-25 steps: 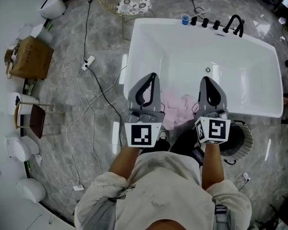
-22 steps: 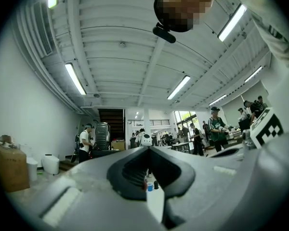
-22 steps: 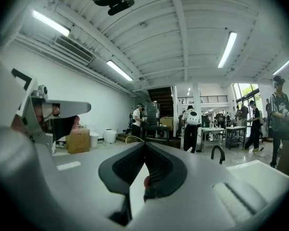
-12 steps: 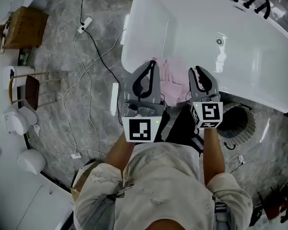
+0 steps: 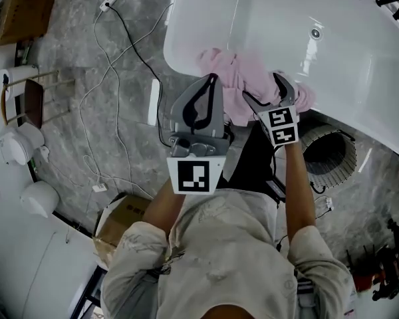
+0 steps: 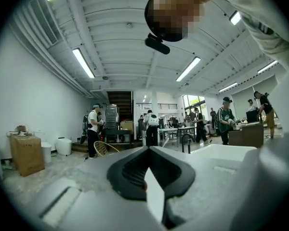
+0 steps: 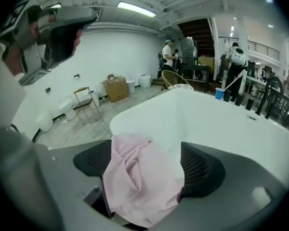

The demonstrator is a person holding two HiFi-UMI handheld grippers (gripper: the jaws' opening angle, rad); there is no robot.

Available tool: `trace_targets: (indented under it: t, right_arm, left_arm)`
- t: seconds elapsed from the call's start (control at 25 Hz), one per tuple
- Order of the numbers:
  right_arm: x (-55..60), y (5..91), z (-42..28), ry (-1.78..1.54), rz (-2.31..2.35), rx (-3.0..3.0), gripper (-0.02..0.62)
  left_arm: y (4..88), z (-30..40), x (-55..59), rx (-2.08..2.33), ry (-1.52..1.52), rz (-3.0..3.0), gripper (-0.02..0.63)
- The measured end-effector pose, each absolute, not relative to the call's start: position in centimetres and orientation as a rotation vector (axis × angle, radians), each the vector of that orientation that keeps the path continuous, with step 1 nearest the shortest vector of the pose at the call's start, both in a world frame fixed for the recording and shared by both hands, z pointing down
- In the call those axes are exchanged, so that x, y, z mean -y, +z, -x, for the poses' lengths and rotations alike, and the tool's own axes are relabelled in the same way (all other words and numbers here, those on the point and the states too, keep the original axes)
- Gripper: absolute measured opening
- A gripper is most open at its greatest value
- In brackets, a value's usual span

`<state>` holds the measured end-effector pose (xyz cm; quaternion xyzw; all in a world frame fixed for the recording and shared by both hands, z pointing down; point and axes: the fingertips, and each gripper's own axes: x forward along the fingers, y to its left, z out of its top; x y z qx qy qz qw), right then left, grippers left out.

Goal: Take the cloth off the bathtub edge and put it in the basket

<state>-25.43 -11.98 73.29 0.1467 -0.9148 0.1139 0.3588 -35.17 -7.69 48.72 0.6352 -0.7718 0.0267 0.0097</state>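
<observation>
A crumpled pink cloth [image 5: 243,77] lies over the near edge of the white bathtub [image 5: 286,18]. My right gripper [image 5: 266,93] reaches onto it, its jaws opening and standing wide on either side of the cloth. In the right gripper view the cloth [image 7: 139,177] bunches between the two black pads [image 7: 202,170] of the right gripper [image 7: 147,155], draped over the left one. My left gripper [image 5: 206,85] hovers just left of the cloth, shut with nothing in it; its view [image 6: 149,170] shows the pads meeting. A round wire basket [image 5: 329,155] stands on the floor to the right, below the tub edge.
White and black cables [image 5: 120,111] and a power strip [image 5: 153,102] trail across the grey stone floor at left. A cardboard box [image 5: 123,221] sits near my left leg. A chair [image 5: 30,102] and white toilets [image 5: 16,141] line the far left. The tub drain [image 5: 316,33] shows.
The right gripper has moved forward onto the cloth and its jaws have spread apart. The view has shifted toward the tub's near edge. The left gripper stays shut.
</observation>
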Motion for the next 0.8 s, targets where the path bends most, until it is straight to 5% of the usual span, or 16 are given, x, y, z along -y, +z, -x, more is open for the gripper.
trace_targets:
  t: [0.4, 0.68, 0.8]
  right_arm:
    - [9.0, 85.4, 24.3, 0.125, -0.093, 2.009, 0.552]
    - [8.3, 89.2, 24.8, 0.136, -0.092, 1.954, 0.541]
    - [8.2, 89.3, 24.7, 0.056, -0.099, 1.951, 0.485]
  left_arm:
    - [52.7, 34.8, 6.7, 2.352, 0.128, -1.941, 0.002]
    - [53.9, 35.1, 6.4, 2.349, 0.108, -1.895, 0.002]
    - [53.8, 35.1, 6.4, 2.343, 0.113, -1.900, 0.002]
